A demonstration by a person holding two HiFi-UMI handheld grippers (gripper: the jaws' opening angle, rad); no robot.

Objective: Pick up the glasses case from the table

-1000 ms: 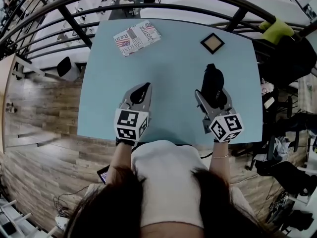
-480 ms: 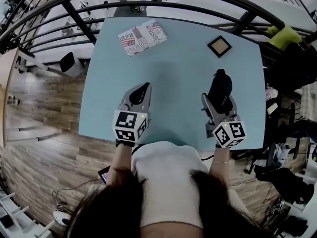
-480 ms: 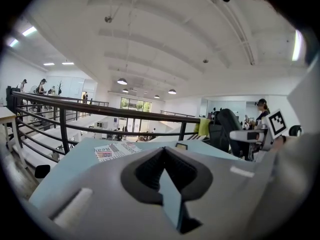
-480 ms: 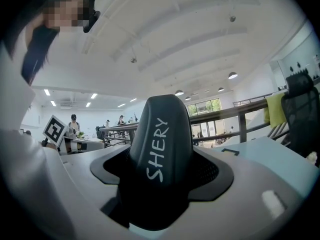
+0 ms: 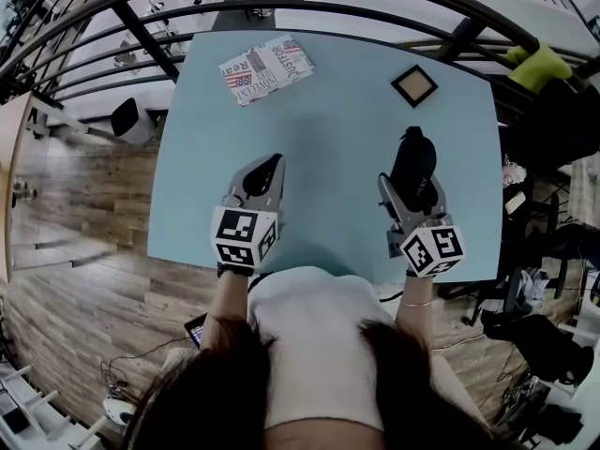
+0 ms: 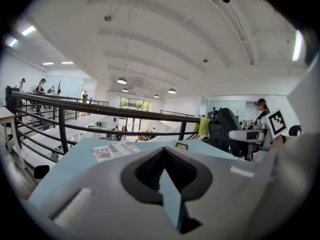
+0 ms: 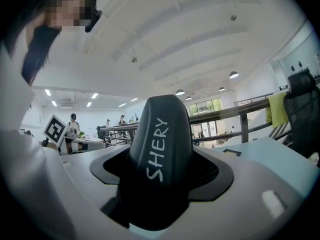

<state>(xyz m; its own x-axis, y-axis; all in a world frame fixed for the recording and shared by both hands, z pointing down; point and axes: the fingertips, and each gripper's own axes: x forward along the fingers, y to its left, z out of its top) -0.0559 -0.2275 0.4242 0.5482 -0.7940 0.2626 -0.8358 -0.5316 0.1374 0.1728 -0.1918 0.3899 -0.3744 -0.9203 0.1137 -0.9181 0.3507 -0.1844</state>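
Observation:
The black glasses case, lettered "SHERY", stands between the jaws of my right gripper over the right part of the light blue table. In the right gripper view the case fills the gap, and the right gripper is shut on it from both sides. My left gripper hovers over the table's near left part, a good way left of the case. Its jaws meet at the tips with nothing between them in the left gripper view.
A printed magazine lies at the table's far left, and a small square frame at the far right. A black railing runs behind the table. A dark chair with a yellow-green cloth stands off the right edge.
Only the head view has shifted a little. Both grippers and the case keep their places.

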